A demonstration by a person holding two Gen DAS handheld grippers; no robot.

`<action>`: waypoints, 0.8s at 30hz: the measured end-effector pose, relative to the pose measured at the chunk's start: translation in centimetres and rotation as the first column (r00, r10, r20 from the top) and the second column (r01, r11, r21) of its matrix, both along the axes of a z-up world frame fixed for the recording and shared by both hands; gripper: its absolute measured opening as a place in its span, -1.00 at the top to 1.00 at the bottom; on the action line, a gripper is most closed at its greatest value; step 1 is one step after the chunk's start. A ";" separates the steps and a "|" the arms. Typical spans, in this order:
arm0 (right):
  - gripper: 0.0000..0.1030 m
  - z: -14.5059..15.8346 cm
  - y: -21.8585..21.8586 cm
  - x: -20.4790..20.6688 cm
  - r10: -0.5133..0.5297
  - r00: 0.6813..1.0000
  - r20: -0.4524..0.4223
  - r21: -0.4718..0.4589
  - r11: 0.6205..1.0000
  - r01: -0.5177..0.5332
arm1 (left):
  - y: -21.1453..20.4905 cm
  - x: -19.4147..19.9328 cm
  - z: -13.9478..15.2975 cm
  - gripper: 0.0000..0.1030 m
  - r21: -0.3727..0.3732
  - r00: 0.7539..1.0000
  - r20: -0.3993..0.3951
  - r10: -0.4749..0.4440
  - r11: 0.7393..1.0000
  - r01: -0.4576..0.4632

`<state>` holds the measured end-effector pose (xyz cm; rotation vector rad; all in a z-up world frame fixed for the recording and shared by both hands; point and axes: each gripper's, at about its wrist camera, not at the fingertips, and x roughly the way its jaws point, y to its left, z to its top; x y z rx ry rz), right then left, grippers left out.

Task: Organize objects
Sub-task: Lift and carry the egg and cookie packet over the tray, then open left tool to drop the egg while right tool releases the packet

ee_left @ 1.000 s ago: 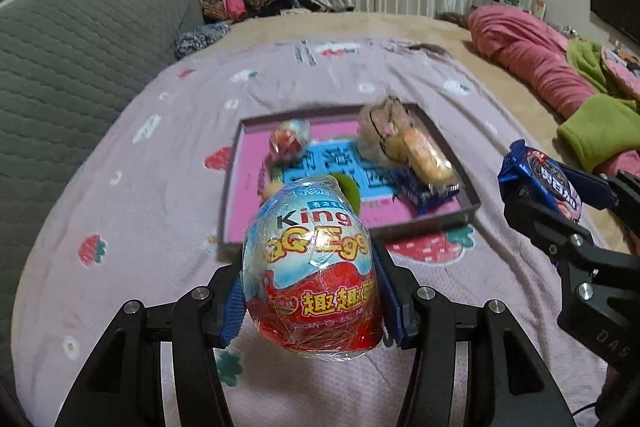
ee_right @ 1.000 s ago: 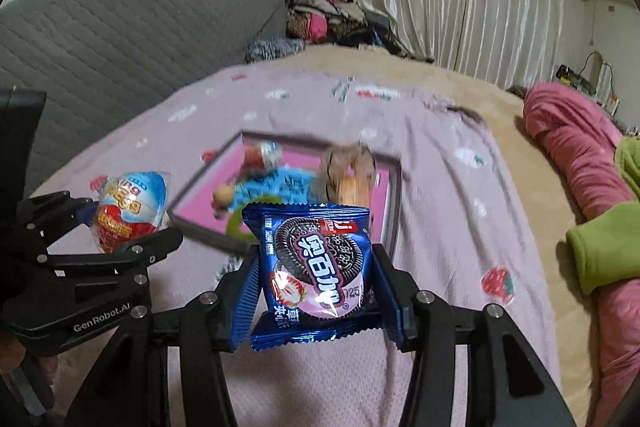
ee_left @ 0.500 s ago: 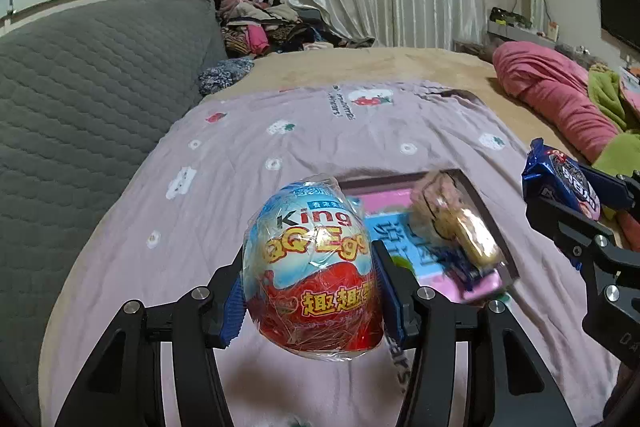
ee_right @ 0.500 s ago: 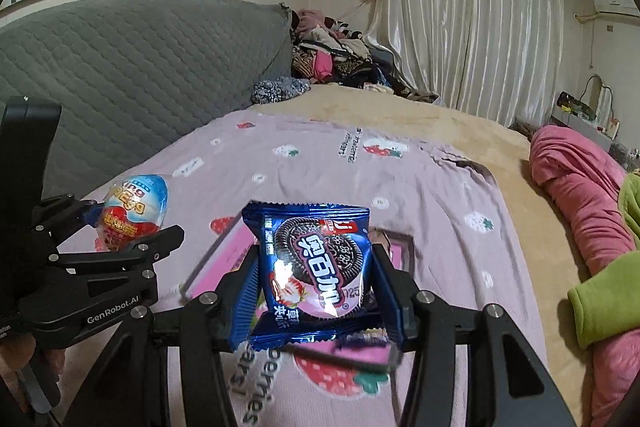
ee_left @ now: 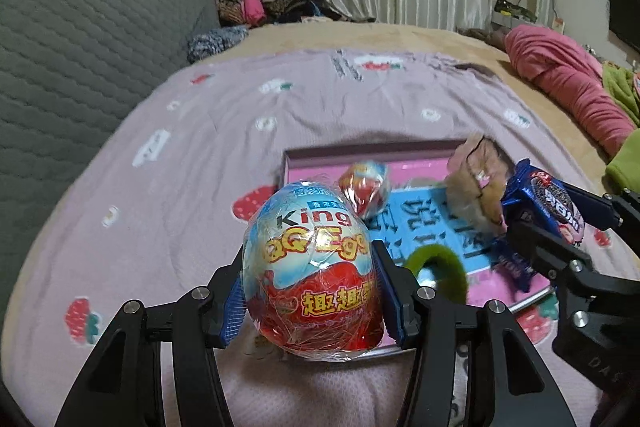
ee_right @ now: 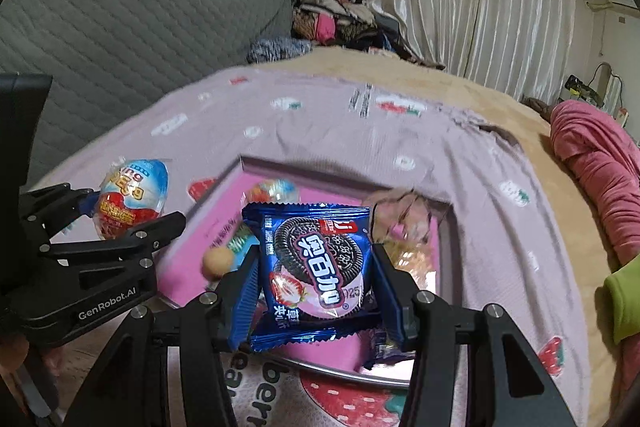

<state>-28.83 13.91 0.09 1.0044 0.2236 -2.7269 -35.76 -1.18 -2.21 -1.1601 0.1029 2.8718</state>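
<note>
Colours and patterns on record: bedroom, snack items, tray.

The foil-wrapped egg-shaped sweet (ee_left: 312, 267) is pale blue above and red below, with yellow lettering. The square cookie packet (ee_right: 316, 263) is deep blue, printed with a black-and-white sandwich cookie, a red strawberry and a pink lower band. The shallow rectangular tray (ee_left: 360, 149) has a dark rim and a bright pink floor carrying a light blue panel with dark characters. A fuzzy ring (ee_left: 440, 259) inside it is lime green. The bed cover (ee_left: 200, 147) is mauve, dotted with red strawberries and small white motifs. The quilted headboard (ee_left: 80, 47) is grey. Both grippers are black with blue pads (ee_left: 390, 287).
</note>
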 end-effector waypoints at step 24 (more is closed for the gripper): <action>-0.02 -7.7 -0.5 -3.0 -0.009 0.994 0.111 0.063 0.998 0.002 | 1.8 -2.1 -7.0 -0.12 -0.027 0.994 0.097 -0.047 0.998 0.050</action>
